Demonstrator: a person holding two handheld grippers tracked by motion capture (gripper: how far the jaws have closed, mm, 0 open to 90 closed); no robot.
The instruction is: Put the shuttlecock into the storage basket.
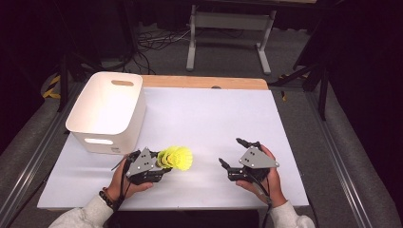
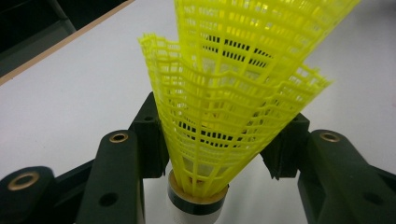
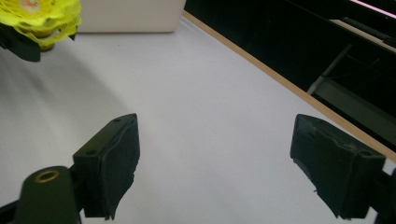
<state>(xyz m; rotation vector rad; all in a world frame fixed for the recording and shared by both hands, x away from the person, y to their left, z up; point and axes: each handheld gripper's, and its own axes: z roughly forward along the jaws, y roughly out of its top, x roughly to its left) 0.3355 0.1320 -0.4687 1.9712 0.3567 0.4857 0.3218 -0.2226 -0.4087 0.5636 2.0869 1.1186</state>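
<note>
A stack of nested yellow plastic shuttlecocks lies sideways in my left gripper, skirts pointing right, near the front left of the white table top. In the left gripper view the two black pads press on the lower skirt of the shuttlecocks, just above the white cork base with its dark band. My right gripper rests at the front right with its jaws wide apart. In the right gripper view my right gripper has bare table between its pads, and the shuttlecocks show at the top left.
A white plastic bin with handle slots stands at the back left of the table, also seen as the bin in the right gripper view. A wooden table edge runs along the far side. Beyond lie dark floor, cables and a grey stand.
</note>
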